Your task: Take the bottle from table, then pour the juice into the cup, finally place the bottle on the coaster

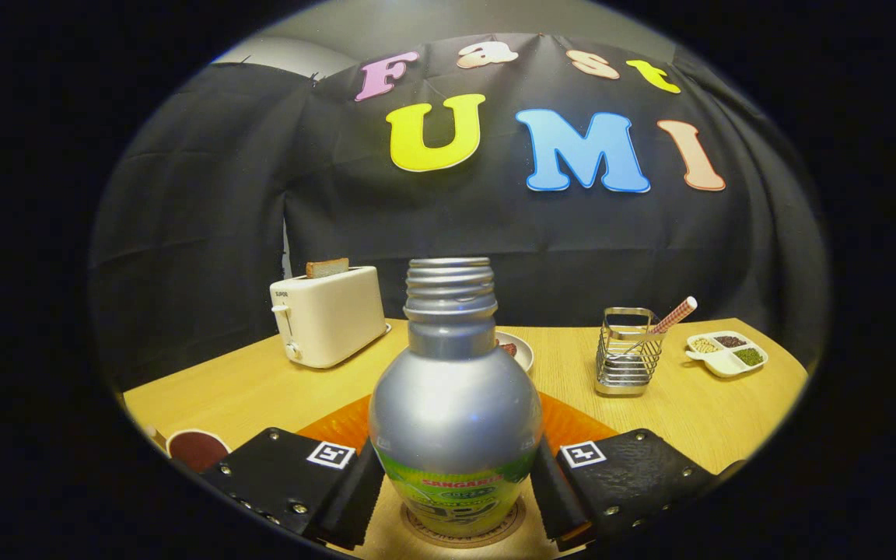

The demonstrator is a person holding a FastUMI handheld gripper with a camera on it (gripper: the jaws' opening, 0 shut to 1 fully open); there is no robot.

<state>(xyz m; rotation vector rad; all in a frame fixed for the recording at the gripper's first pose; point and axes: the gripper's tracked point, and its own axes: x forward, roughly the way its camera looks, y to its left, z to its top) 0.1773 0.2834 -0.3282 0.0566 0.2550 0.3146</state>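
Bottle (pixel 454 412), silver with an uncapped threaded neck, stands upright between our fingers (pixel 355 490) on a round coaster (pixel 463 535) on the wooden bench (pixel 697 404). Both fingers sit at its sides, seemingly touching; we cannot tell whether they press or have let go. A dark-filled cup (pixel 197 449) sits to the left, so we judge pouring done and the bottle set down, with only release left. Beyond stand a toaster (pixel 329 315) and wire holder (pixel 628 351).
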